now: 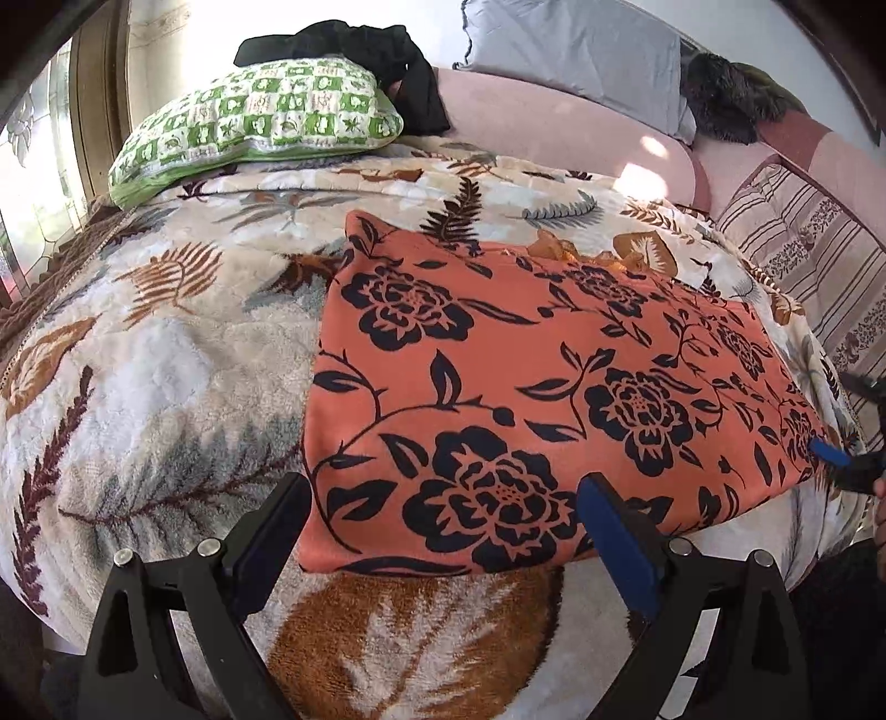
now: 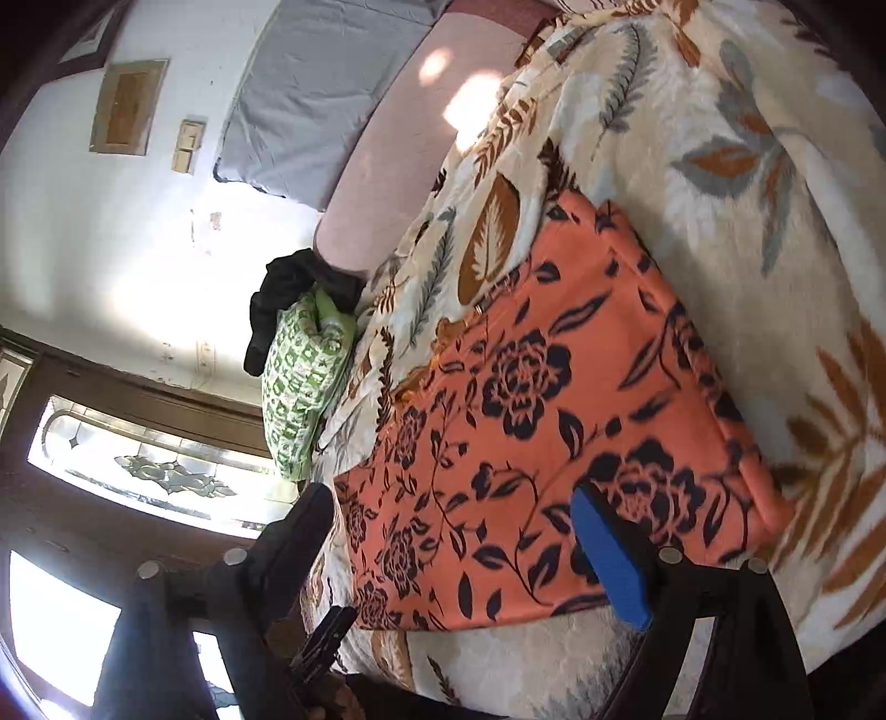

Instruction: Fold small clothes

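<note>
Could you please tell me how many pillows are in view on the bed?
2: a green checked pillow at the head with black clothing on it, and a grey pillow against the wall. Others may be hidden.

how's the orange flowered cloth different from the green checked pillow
The orange flowered cloth lies flat, folded into a neat rectangle; the green checked pillow is plump and rounded. The cloth has large dark blooms on orange; the pillow has small green and white squares. A black garment is draped on the pillow; nothing lies on the cloth. Both rest on the leaf-print blanket.

A green checked pillow point(image 1: 260, 124) lies under a black garment point(image 1: 360, 47).
</note>
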Tool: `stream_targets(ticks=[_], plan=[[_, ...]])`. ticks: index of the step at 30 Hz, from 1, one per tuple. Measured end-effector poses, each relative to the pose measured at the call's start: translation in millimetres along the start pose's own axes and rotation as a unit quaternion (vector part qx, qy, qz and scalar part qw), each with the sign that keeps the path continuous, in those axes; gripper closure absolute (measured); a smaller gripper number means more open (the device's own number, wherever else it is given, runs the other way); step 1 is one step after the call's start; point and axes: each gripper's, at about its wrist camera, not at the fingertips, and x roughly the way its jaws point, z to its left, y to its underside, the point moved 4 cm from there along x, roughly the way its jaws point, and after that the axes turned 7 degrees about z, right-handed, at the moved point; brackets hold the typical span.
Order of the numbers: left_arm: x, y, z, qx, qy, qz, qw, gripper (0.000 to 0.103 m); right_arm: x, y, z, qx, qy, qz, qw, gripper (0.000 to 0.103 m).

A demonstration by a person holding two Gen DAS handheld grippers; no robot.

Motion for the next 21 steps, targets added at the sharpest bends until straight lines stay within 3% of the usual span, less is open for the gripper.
stream_targets(ticks=[1,2,4,8,12,17,21], plan=[[5,2,1,-0.002,-0.004,0.013,0.9999,0.006,8,1,-22,0.021,0.045,0.007,0.999,0.012],[6,5,2,-0.003,-0.009,0.021,0.9997,0.006,9,3,-41,0.056,0.045,0.001,0.997,0.016],[0,7,4,-0.009,-0.006,0.006,0.9999,0.006,-11,10,-36,0.07,0.002,-0.031,0.997,0.016],[-10,5,8,-0.028,0.01,-0.028,0.9992,0.006,-34,34,-7,-0.01,0.011,-0.052,0.999,0.016],[-7,10,15,-0.027,-0.012,-0.049,0.9984,0.006,-32,66,5,-0.061,0.019,-0.063,0.996,0.016],[-13,5,20,-0.038,-0.008,-0.067,0.997,0.006,-24,86,6,-0.077,0.021,-0.049,0.996,0.016],[-11,6,22,-0.044,-0.008,-0.06,0.9972,0.006,-27,87,1,-0.069,0.019,-0.054,0.996,0.015]])
